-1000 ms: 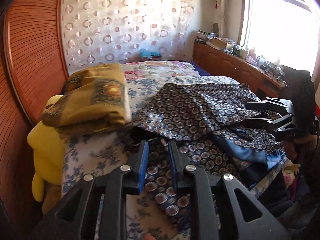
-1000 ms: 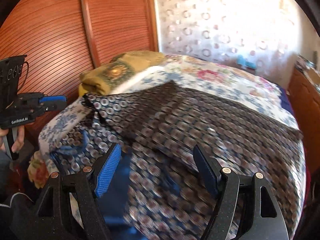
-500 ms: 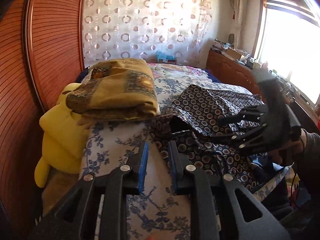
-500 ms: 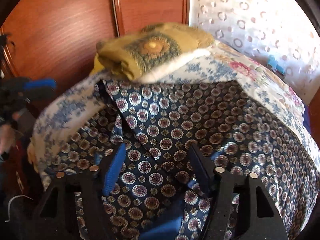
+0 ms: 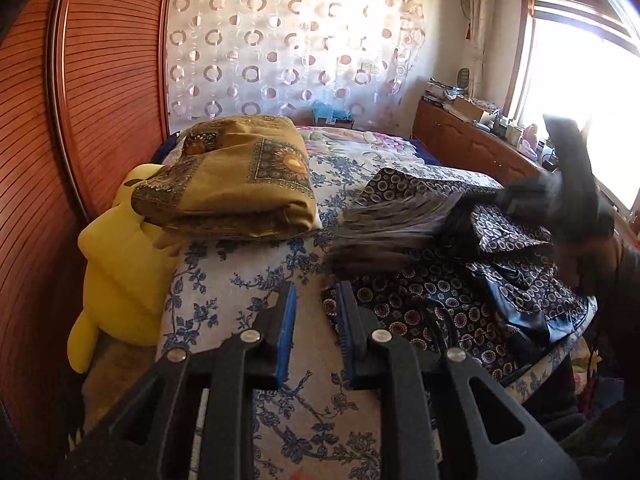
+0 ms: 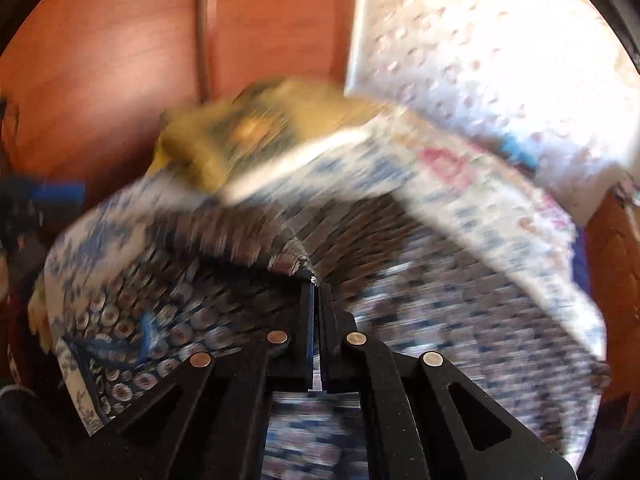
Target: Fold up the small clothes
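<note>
A dark navy garment [image 5: 500, 280] printed with small rings lies rumpled on the right half of the floral bed sheet [image 5: 240, 280]. My right gripper [image 6: 315, 286] is shut, and the garment [image 6: 440, 300] has a fold edge pinched at its tips. In the left wrist view the right gripper [image 5: 560, 200] is a dark blur over the garment, with a streak of lifted cloth trailing left from it. My left gripper [image 5: 316, 292] hovers over bare sheet just left of the garment's edge. Its blue pads [image 5: 286, 332] stand a narrow gap apart with nothing between them.
A folded mustard patterned cloth [image 5: 240, 184] sits at the bed's left, above a yellow plush toy [image 5: 120, 264]. A ribbed wooden wardrobe [image 5: 80, 100] stands close on the left. A wooden sideboard [image 5: 472, 148] with clutter runs under the bright window at right.
The right gripper's jaws went from wide apart to shut on the garment's fold and pulled it up. The left gripper slid left, off the garment and over bare sheet.
</note>
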